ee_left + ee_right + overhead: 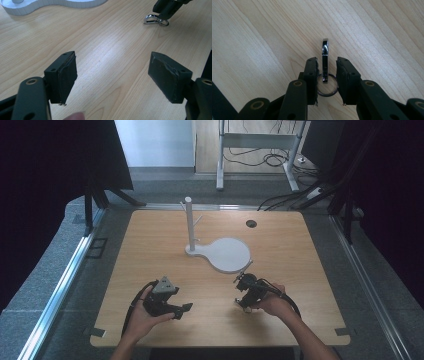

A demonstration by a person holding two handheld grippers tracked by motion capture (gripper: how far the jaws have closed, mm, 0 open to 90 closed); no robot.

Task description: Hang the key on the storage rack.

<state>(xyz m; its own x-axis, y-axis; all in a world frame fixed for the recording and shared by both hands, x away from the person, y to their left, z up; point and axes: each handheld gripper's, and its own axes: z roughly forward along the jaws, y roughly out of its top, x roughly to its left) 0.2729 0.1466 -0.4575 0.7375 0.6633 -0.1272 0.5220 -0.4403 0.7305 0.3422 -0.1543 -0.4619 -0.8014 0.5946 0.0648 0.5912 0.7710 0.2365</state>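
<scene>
A small silver snap clip [325, 50] with a key ring [327, 93] stands on edge between the jaws of my right gripper [327, 67]. The jaws are shut on it, pressing the ring from both sides. In the high view this gripper [241, 301] points down at the table's front right with the clip [239, 303] at its tip. My left gripper [112, 80] is open with nothing between its pads, low over the bare wood at the front left [182, 310]. Its view shows the clip [152, 19] hanging from the right gripper's tip [162, 16], close to the tabletop.
A white stand [189, 222] with a post, side pegs and a round flat base [227, 254] sits at the table's middle back. A dark cable hole [251, 223] lies at the back right. The stand's base edge [50, 5] shows ahead of my left gripper.
</scene>
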